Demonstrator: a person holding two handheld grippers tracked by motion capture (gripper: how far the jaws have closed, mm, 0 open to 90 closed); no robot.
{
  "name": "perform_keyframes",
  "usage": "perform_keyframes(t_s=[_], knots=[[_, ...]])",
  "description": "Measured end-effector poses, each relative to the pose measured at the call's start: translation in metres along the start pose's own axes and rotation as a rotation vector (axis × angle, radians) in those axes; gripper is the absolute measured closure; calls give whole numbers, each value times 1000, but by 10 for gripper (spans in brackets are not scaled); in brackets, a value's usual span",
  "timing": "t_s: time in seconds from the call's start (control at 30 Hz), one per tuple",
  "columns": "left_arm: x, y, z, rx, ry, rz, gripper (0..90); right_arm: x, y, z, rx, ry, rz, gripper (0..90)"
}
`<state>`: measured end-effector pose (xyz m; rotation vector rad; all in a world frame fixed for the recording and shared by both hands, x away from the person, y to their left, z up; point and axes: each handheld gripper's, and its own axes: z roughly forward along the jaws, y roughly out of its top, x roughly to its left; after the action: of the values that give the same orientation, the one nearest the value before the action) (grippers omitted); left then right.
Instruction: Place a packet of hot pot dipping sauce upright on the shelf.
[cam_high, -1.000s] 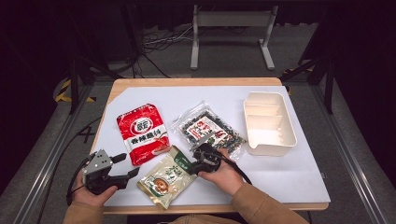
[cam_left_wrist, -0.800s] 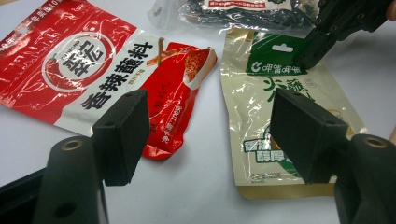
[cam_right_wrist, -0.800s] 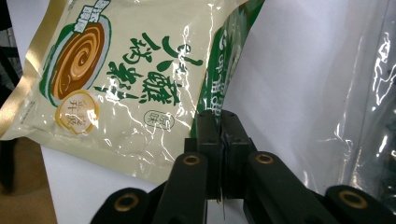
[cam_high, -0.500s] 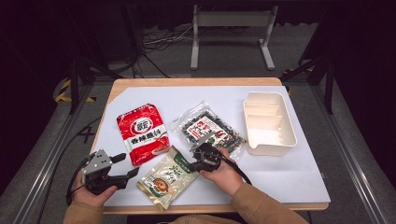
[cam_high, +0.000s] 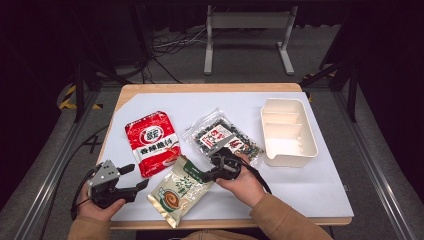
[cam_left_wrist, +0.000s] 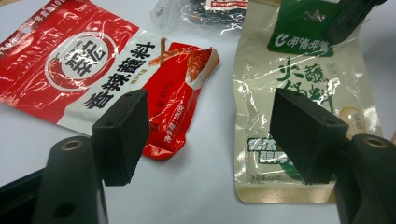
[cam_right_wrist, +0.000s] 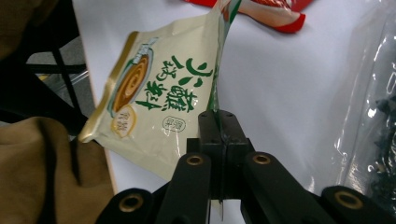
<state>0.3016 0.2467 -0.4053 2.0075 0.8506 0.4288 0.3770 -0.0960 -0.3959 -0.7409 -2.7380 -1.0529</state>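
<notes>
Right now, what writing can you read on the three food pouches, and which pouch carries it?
Flat red foil pouch: "YONGHONG" round the emblem, "香辣蘸料" on its white band; weight print blurred.
Cream-and-green pouch, pinched by the right gripper: large "火锅蘸料"; brand on the green tab unclear.
Clear pouch of dark bits: label too small to read.
</notes>
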Motion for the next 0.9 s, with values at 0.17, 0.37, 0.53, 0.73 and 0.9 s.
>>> perform_keyframes(t_s=[0.17,0.37,0.53,0.73,0.9], knots=[[0,0,0,2,-2,-4,295,8,7,-11,-14,0,-22,900],[0,0,-1,5,-5,-8,295,16,15,-28,-21,3,-37,900],[1,0,0,5,8,-7,294,20,20,-37,-27,2,-58,900],[3,-1,-1,3,9,-12,294,29,29,-53,-36,-32,-102,900],[3,-1,0,7,6,-15,294,31,31,-62,-47,-48,-113,900]])
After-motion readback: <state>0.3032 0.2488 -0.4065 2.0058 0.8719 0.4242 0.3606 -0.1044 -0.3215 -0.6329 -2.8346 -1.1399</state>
